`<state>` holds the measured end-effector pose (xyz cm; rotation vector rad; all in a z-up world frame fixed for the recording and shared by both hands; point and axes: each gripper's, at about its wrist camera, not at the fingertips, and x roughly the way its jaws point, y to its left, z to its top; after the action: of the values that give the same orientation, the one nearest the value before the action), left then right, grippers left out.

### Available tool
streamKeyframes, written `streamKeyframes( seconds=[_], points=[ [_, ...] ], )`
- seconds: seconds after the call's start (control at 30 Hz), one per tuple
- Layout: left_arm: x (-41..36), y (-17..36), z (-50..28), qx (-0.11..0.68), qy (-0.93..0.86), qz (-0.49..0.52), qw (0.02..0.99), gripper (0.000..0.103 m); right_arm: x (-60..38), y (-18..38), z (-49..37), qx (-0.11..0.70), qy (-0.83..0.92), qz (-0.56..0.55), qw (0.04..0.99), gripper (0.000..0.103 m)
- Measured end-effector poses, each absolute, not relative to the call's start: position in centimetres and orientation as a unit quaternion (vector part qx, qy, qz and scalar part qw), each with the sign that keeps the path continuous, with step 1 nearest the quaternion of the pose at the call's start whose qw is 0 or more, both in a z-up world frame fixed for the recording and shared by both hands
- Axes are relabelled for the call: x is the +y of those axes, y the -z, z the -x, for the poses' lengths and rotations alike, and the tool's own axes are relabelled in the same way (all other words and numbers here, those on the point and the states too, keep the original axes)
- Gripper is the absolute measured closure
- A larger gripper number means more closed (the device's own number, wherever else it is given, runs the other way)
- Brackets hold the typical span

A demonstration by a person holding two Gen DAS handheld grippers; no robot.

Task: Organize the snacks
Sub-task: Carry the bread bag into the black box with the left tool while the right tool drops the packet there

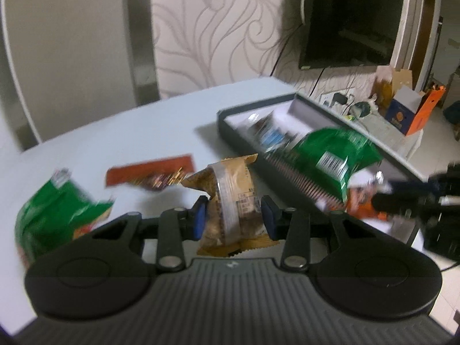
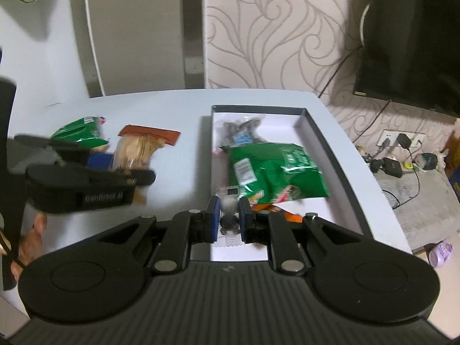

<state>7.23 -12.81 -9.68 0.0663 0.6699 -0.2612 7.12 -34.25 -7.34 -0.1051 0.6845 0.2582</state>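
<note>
While the left hand-held gripper (image 1: pixel 233 219) clamps a tan snack packet (image 1: pixel 230 198), the right hand-held gripper (image 2: pixel 229 220) pinches a small wrapper (image 2: pixel 229 224) over the box (image 2: pixel 325 132).

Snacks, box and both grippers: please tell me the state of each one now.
left gripper: shut on tan snack pack, held above table
right gripper: shut on small dark snack, over box
box: open, partly filled
green bag in box: lying flat
second green bag: on table
red packet: on table

Box (image 2: pixel 325 141) right of loose snack packets (image 2: pixel 82 133).
</note>
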Motion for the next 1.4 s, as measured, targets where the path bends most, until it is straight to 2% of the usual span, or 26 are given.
streamKeyframes(
  seconds=[0.57,1.2,1.37,1.4],
  points=[
    [-20.8,9.4,-12.9,0.31,0.152,-0.048,0.937,0.06,-38.4,8.7,-9.3,0.353,-0.103,0.074,0.927,0.086],
    [-22.4,10.4,-15.7,0.32,0.143,-0.048,0.935,0.059,-39.8,10.3,-11.2,0.371,-0.112,0.079,0.918,0.087],
    [-22.2,10.6,-16.0,0.326,0.142,-0.05,0.933,0.057,-39.8,10.3,-11.3,0.371,-0.112,0.079,0.918,0.086],
    [-22.2,10.5,-16.0,0.325,0.142,-0.05,0.934,0.053,-39.8,10.3,-11.3,0.371,-0.112,0.08,0.918,0.086]
  ],
)
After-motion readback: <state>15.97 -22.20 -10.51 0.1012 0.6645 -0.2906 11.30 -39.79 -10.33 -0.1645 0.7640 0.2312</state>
